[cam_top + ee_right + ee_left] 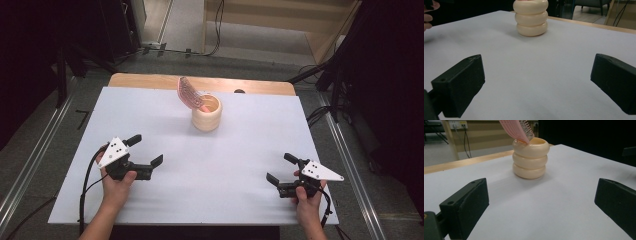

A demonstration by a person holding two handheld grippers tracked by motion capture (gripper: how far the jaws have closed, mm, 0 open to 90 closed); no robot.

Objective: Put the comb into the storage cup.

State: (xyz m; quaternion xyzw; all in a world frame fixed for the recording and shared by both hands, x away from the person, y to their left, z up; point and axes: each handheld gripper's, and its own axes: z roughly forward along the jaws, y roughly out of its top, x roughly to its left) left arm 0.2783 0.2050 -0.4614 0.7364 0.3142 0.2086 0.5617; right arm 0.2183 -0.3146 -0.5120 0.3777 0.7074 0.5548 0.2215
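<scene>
Both pairs of jaws stand wide apart with nothing between them. In the left gripper view the two black blocks sit at the lower left and right edges of the frame, flat-faced and matte, with bare white bench between. The right gripper view shows the same spread. In the high view the left gripper rests at the lower left of the frame and the right gripper at the lower right, each held in a hand and well apart from the other.

The thing ahead of both is the cream holder, standing upright in the upper middle of the high view, near the far edge of the bench. It is a squat cup shaped like three stacked, rounded rings, smooth and faintly glossy, probably hard plastic or ceramic. A pink brush leans out of its mouth toward the upper left, its broad ribbed back showing and fine bristles visible in the left gripper view.

The step in hand looks like an approach. One gripper should likely steady the holder across a ring groove, where the jaws would seat rather than slide off the bulges. The other should take the brush by its flat head, closing across the thin faces, then lift along its lean so the cup does not tip.
</scene>
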